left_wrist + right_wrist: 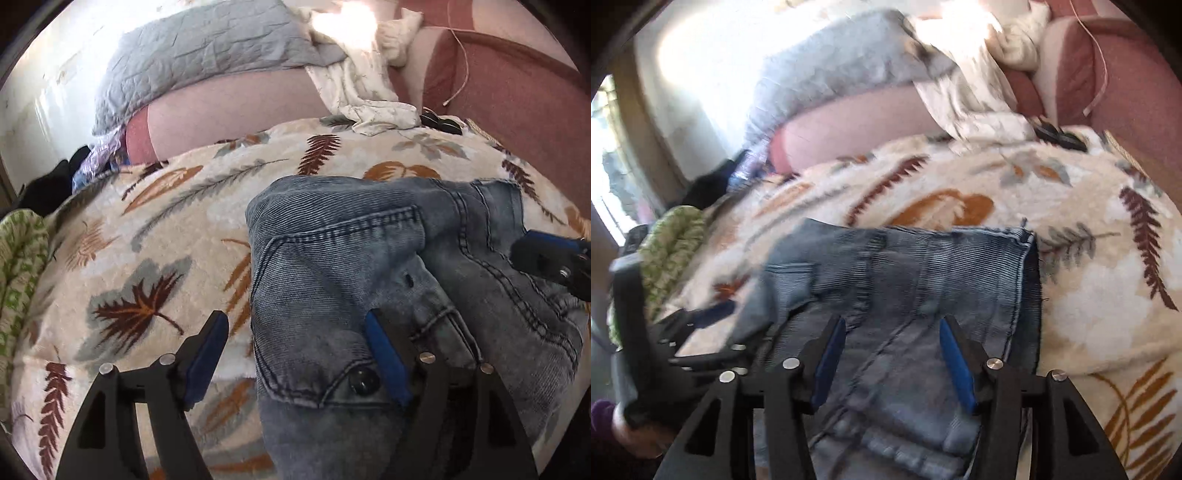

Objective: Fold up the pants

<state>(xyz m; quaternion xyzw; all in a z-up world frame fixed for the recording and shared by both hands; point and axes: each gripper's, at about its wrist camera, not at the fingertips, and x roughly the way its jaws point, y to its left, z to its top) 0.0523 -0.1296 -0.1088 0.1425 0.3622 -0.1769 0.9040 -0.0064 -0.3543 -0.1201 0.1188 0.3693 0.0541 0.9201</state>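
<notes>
Faded blue jeans (pixel 369 258) lie folded in a bundle on a cream leaf-print blanket (pixel 155 229). In the left wrist view my left gripper (pixel 295 325) is open over the bundle's left edge, by the waistband button (pixel 364 380), with nothing between its blue pads. My right gripper shows at the right edge (pixel 550 258). In the right wrist view my right gripper (pixel 892 332) is open above the jeans (pixel 905 280), holding nothing. The hem edge (pixel 1027 266) lies at the bundle's right side. My left gripper shows at the left (pixel 701 317).
A grey quilted pillow (pixel 199 62) and white crumpled cloth (pixel 362 85) lie at the back. A red-pink headboard (pixel 517 96) with a cable (pixel 461 66) is at the right. A green patterned cloth (pixel 18 258) and dark items (pixel 55 181) sit at the left. Small black objects (pixel 439 122) lie by the white cloth.
</notes>
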